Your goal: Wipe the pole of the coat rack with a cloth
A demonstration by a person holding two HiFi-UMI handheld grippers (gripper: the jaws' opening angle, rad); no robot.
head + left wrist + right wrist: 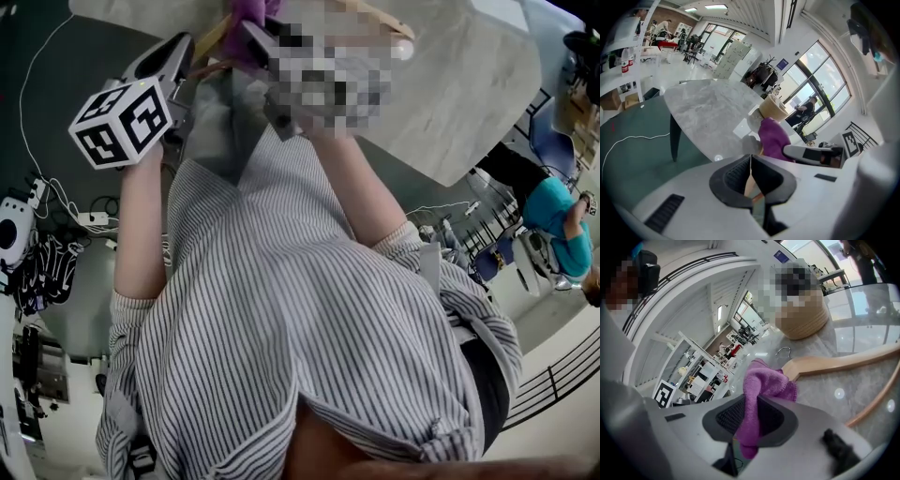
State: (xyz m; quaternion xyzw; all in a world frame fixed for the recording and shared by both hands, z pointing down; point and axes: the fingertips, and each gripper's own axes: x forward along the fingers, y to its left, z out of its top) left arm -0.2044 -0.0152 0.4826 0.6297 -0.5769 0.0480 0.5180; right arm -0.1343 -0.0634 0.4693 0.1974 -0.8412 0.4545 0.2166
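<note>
Chiefly, a grey marble table [708, 117] with a rounded edge, the reference for all that follows.
Person in a striped shirt [309, 319], standing at the table's near edge, both arms raised over it.
Coat rack [763, 75], hung with dark garments, well beyond the table's far side, near the windows.
Left tool [750, 161], over the table's near edge. Its jaws are drawn together with the tips meeting, and a strip of tan wood shows between the pads.
Right tool [751, 404], beside the left one above the same edge. Its jaws are clamped on the cloth, which passes between the pads.
Woven basket [806, 322], upright on the table, past the hanger.
Wooden hanger [834, 364], lying on the table top, its metal hook toward the basket.
Purple cloth [764, 378], bunched above the right tool's jaw tips, over the hanger's middle and above the table.
</note>
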